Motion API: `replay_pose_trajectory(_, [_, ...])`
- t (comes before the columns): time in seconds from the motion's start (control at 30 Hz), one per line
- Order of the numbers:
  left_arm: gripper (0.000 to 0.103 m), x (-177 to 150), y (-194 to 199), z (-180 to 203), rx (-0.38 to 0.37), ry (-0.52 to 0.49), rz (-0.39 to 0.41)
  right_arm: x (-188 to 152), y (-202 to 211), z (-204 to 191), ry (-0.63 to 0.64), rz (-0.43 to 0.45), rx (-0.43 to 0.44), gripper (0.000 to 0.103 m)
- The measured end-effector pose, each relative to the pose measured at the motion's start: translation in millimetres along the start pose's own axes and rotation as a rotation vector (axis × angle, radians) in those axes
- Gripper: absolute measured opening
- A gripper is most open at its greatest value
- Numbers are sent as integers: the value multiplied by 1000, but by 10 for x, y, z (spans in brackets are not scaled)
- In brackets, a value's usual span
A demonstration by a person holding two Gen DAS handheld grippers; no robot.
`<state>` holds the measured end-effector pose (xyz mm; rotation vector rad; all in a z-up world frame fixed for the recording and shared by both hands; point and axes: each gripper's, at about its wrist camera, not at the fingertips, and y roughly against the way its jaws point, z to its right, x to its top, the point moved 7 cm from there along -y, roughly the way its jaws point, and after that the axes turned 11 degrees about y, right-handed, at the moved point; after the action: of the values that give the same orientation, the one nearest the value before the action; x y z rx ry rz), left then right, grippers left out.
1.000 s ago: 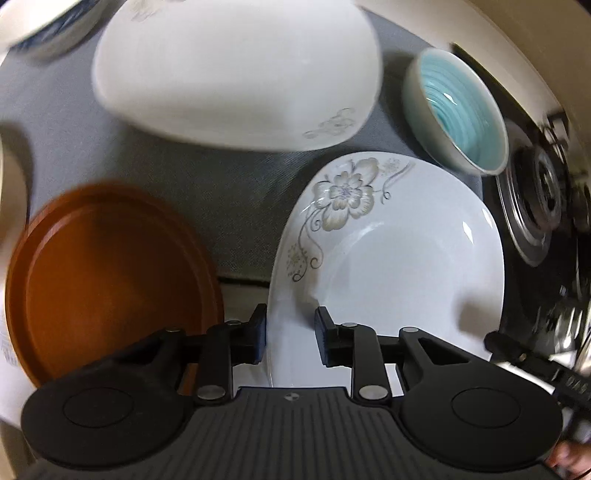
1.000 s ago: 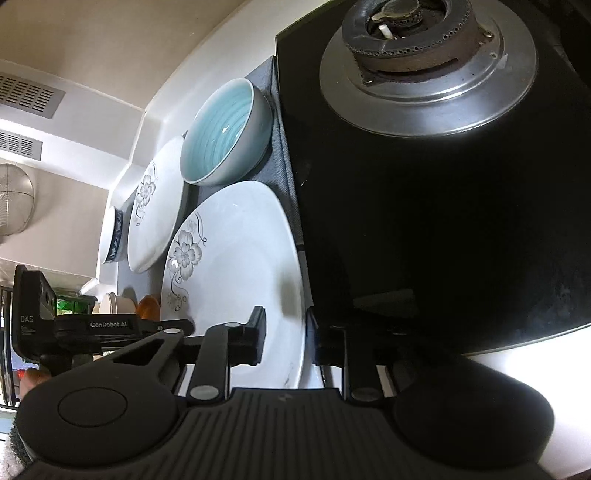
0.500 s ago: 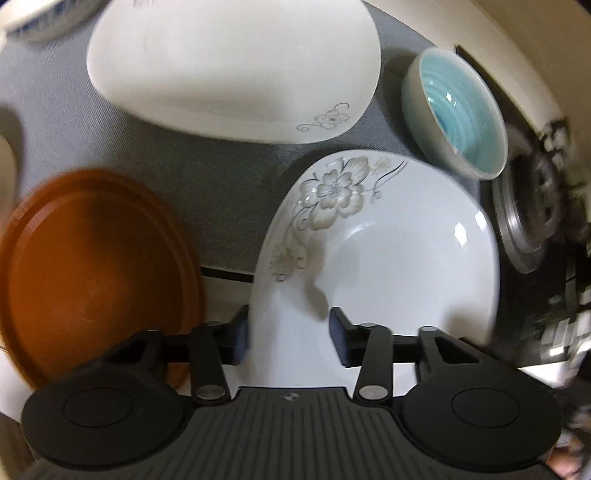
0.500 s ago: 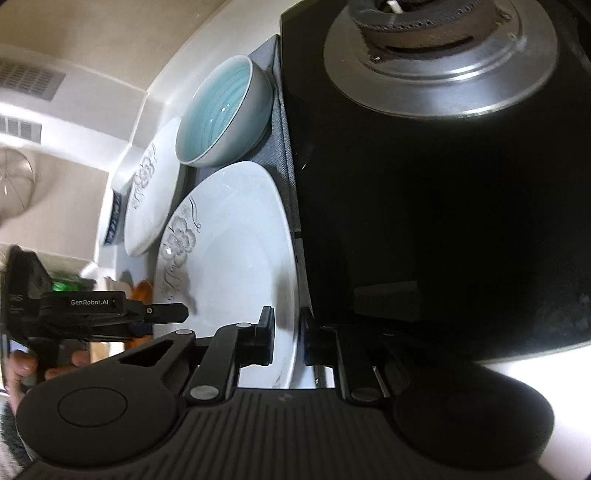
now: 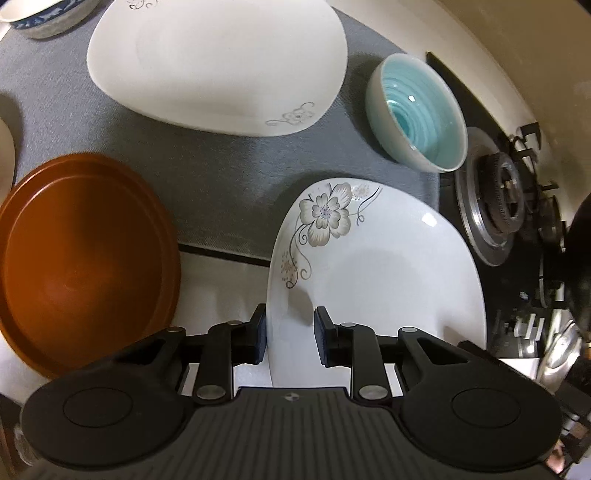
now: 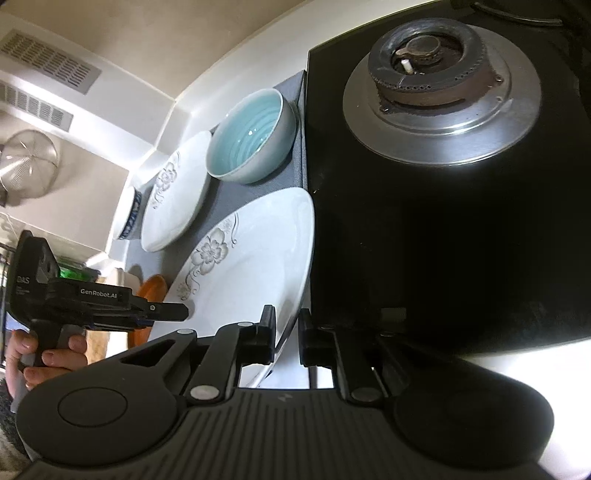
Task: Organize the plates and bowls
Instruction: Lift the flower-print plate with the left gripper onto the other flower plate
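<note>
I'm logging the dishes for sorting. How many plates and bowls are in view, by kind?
White flowered plates: 2 (near plate, far plate)
Brown plates: 1
Turquoise bowls: 1
Blue-patterned bowls: 1
Total: 5

Dim warm light; glare spots on the plate point(image 5: 388, 266); hob point(image 6: 461, 221) nearly black; fisheye bends edges, blurred at 3 o'clock.

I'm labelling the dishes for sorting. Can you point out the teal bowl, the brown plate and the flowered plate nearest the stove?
teal bowl point(image 5: 424, 110): left wrist view, inner glazed wall.
brown plate point(image 5: 85, 258): left wrist view, centre.
flowered plate point(image 5: 388, 273): left wrist view, plain white centre.
</note>
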<state>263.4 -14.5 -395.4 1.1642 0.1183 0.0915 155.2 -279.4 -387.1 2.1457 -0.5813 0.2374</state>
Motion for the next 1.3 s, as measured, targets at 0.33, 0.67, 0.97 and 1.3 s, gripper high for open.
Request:
replay_pose_trajectory(0.33, [28, -1, 428, -80, -52, 28, 60, 9, 23, -135, -9, 15, 104, 15])
replay_pose_trajectory(0.67, [28, 280, 783, -319, -64, 88, 127, 305, -277, -563, 53, -4, 132, 15])
replay_pose_trajectory(0.97, [28, 700, 934, -718, -73, 127, 148, 631, -676, -994, 108, -53, 90, 15])
replay_pose_trajectory(1.3, [28, 1161, 970, -978, -80, 115, 131, 807, -1078, -1284, 119, -58, -2, 15])
